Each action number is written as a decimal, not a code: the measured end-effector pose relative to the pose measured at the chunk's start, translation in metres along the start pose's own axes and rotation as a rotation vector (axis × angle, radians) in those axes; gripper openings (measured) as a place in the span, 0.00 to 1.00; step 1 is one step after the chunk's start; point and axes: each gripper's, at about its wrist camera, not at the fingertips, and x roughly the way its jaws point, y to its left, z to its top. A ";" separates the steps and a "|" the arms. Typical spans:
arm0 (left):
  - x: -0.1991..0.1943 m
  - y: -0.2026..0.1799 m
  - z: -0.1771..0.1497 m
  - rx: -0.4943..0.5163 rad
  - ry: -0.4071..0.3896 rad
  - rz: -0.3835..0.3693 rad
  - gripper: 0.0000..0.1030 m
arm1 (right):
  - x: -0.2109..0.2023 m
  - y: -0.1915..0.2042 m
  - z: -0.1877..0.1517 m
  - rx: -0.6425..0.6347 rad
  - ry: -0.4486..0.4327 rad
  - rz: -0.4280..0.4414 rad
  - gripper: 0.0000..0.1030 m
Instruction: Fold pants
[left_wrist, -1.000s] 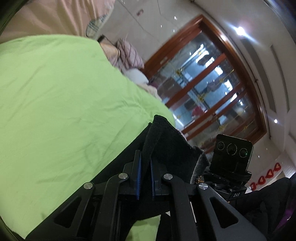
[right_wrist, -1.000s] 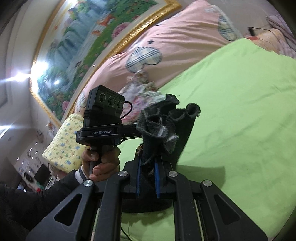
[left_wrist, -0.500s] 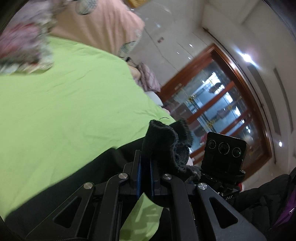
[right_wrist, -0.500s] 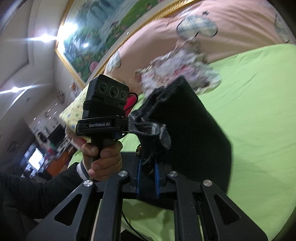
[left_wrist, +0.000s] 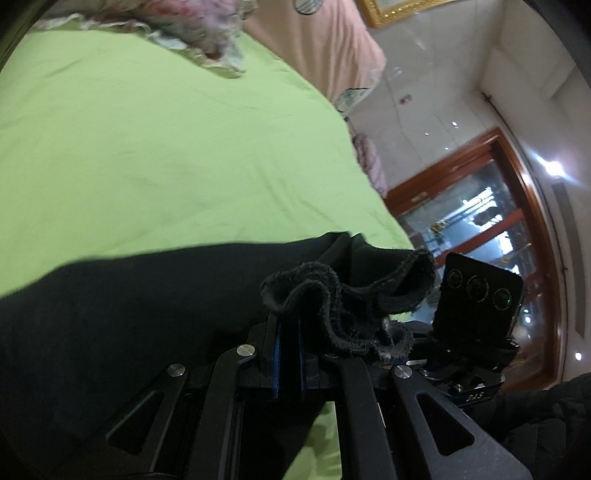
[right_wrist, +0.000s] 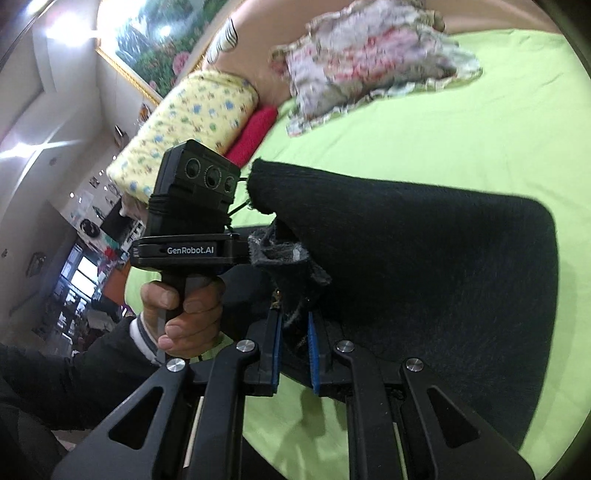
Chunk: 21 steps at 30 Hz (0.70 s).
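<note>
Seemingly crosswise — pants (right_wrist: 424, 266) between tools

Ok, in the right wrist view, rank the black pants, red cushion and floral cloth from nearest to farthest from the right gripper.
1. Black pants, clamped in the right gripper.
2. Red cushion, up left beside the yellow pillow.
3. Floral cloth, at the top, farthest up the bed.

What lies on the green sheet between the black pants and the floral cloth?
Nothing: in the right wrist view the green sheet is bare between black pants and floral cloth.
</note>
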 end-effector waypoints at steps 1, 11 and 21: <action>-0.002 0.002 -0.004 -0.008 -0.002 0.010 0.03 | 0.003 -0.001 0.000 -0.001 0.013 -0.001 0.13; -0.029 0.018 -0.034 -0.077 -0.057 0.084 0.04 | 0.019 0.003 0.000 -0.024 0.087 -0.048 0.32; -0.062 0.019 -0.064 -0.160 -0.164 0.124 0.13 | 0.013 0.028 0.003 -0.089 0.065 -0.011 0.48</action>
